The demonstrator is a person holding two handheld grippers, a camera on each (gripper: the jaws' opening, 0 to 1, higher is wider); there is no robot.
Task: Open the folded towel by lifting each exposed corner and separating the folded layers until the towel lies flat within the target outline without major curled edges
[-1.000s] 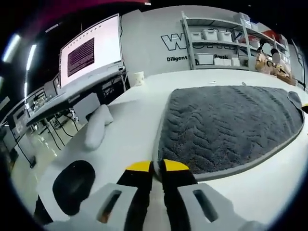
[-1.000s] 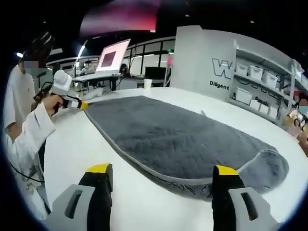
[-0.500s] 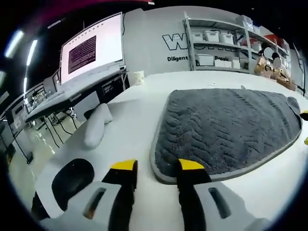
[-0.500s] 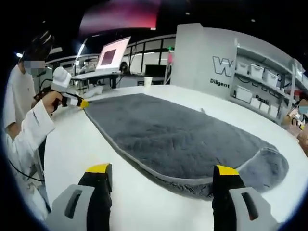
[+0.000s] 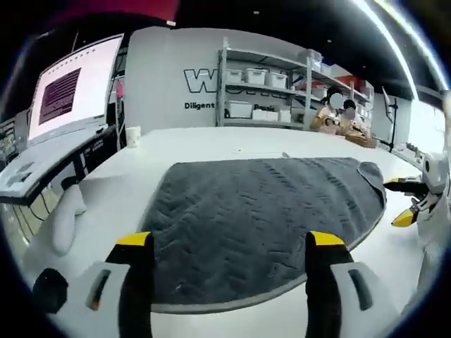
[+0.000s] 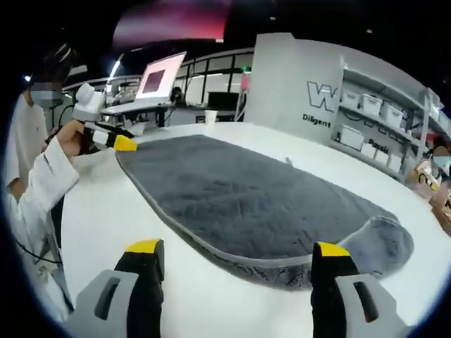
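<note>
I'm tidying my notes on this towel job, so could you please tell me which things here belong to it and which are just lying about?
Belongs to the job:
- grey towel
- left gripper, jaws open
- right gripper, jaws open
- white table under the towel

Just lying about:
- paper cup
- wall screen
- shelves with bins

White cup (image 5: 132, 136), shelf bins (image 5: 254, 76), monitor (image 5: 70, 88)

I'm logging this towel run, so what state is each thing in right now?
Grey towel: spread on the white table, one far corner still folded over.
Left gripper: open, jaws wide at the towel's near edge.
Right gripper: open, holding nothing.
Wall screen: lit.
</note>
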